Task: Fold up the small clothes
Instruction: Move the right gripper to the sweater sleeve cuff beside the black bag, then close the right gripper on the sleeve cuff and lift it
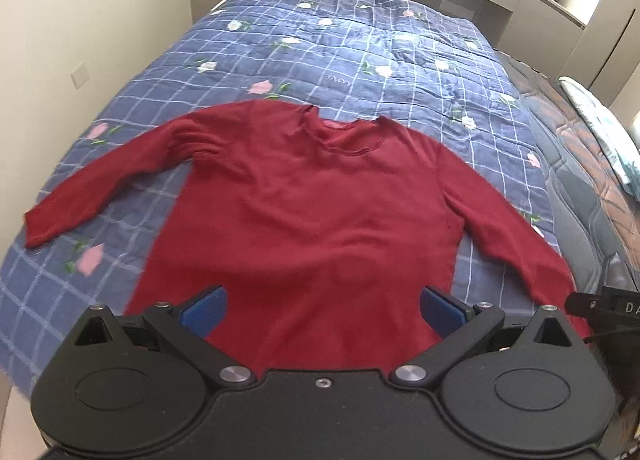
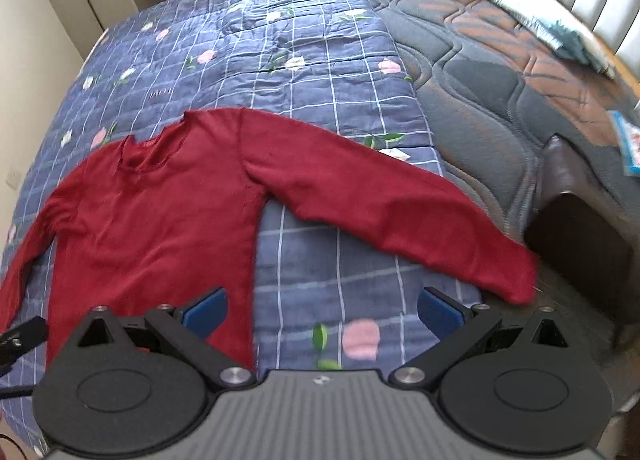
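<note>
Red shirt (image 1: 312, 211) spread flat, right wrist alone shows pillow (image 2: 532, 15)

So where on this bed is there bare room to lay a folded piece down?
The blue checked quilt lies bare beyond the neckline of the red sweater, up to the headboard end. Another bare strip sits between the sweater's body and its right sleeve. The uncovered mattress is free too, short of the pale cloth. The near middle is crowded.
</note>
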{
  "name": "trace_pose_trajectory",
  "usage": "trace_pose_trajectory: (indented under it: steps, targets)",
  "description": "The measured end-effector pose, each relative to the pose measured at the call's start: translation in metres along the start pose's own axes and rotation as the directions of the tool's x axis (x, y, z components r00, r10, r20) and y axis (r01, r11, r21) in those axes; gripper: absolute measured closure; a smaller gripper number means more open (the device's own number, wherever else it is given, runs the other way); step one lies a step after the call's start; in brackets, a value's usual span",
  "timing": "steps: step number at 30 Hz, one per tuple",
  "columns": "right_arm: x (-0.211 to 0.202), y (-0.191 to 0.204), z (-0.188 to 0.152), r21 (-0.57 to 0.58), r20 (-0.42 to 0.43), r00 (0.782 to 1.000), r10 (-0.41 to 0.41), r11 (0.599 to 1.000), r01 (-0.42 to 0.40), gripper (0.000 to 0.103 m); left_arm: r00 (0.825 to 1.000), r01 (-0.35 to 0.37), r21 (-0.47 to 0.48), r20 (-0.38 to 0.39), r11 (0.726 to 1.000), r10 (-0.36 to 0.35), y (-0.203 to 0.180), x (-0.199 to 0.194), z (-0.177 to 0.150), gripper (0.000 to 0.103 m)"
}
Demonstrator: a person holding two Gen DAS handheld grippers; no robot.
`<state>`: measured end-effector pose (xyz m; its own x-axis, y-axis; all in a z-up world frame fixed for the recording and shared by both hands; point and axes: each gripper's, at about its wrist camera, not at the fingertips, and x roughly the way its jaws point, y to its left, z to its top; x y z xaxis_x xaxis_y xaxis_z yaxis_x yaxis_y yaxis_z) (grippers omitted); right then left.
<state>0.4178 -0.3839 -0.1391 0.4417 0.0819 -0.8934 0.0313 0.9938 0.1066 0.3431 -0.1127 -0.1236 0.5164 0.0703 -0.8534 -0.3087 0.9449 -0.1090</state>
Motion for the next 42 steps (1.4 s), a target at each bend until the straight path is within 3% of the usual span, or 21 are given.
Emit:
trace_pose_trajectory:
  steps: [5,8,13,16,21,27,31,34,37,41,42]
  targets:
    - [0.036,-0.048,-0.005,0.127,0.101,0.993,0.057,0.990,-0.069,0.000,0.999,-0.047,-0.004,-0.018,0.999,0.047,-0.027,0.058,0.015,0.001]
    - [0.060,-0.087,-0.016,0.256,0.152,0.987,0.043,0.963,-0.081,0.000,0.994,-0.098,0.030,-0.035,0.995,0.099,-0.042,0.091,0.021,0.001]
    - [0.097,-0.149,-0.037,0.473,0.169,0.984,-0.063,0.881,-0.025,0.000,0.977,-0.183,0.091,-0.091,0.979,0.191,-0.071,0.148,0.029,0.001]
    - [0.109,-0.184,-0.049,0.610,0.160,0.982,-0.104,0.792,-0.016,0.000,0.963,-0.217,0.141,-0.130,0.966,0.236,-0.089,0.175,0.035,0.001]
    - [0.132,-0.220,-0.061,0.764,0.134,0.987,-0.091,0.644,-0.044,0.000,0.966,-0.210,0.171,-0.114,0.963,0.231,-0.109,0.187,0.042,0.001]
    - [0.148,-0.232,-0.069,0.839,0.066,0.986,-0.154,0.543,0.029,0.001,0.967,-0.196,0.160,-0.130,0.968,0.217,-0.113,0.191,0.044,0.001]
    - [0.155,-0.230,-0.070,0.856,0.086,0.977,-0.195,0.516,0.028,0.006,0.968,-0.190,0.148,-0.137,0.971,0.210,-0.110,0.193,0.044,0.001]
    - [0.155,-0.231,-0.069,0.864,0.125,0.970,-0.208,0.503,-0.003,0.014,0.969,-0.181,0.143,-0.143,0.973,0.201,-0.107,0.193,0.045,0.001]
    - [0.158,-0.234,-0.068,0.877,0.138,0.963,-0.231,0.481,-0.010,0.029,0.971,-0.172,0.150,-0.140,0.974,0.193,-0.103,0.192,0.045,0.001]
    - [0.159,-0.236,-0.066,0.882,0.149,0.954,-0.261,0.471,-0.009,0.091,0.972,-0.167,0.162,-0.139,0.973,0.190,-0.094,0.191,0.046,0.001]
    - [0.157,-0.235,-0.065,0.879,0.160,0.952,-0.259,0.476,-0.018,0.092,0.972,-0.164,0.164,-0.138,0.973,0.188,-0.091,0.190,0.046,0.001]
